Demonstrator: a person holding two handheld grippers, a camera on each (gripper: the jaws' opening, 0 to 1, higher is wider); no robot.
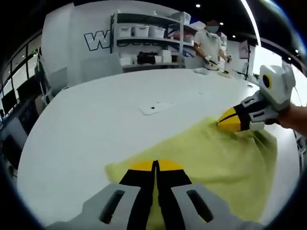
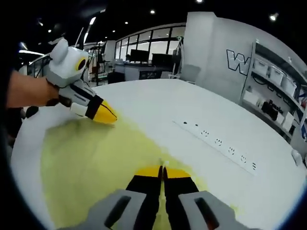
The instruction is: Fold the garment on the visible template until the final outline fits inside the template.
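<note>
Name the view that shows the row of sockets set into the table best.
The right gripper view: the socket strip runs across the white table with each outlet distinct. The left gripper view shows a small, flat plate there, detail unclear.

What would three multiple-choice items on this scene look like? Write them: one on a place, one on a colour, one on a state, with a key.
1. Where does the garment lie?
A. on the white table
B. on a shelf
C. on the floor

2. What colour is the garment?
A. blue
B. yellow
C. red

3. How does the left claw stand?
A. wide open
B. shut on the garment
C. holding a bin

Key: 1 A, the cloth is spread on the tabletop; 2 B, it is pale yellow in both views; 3 B, its jaws meet over the cloth's edge, as do the right claw's.
</note>
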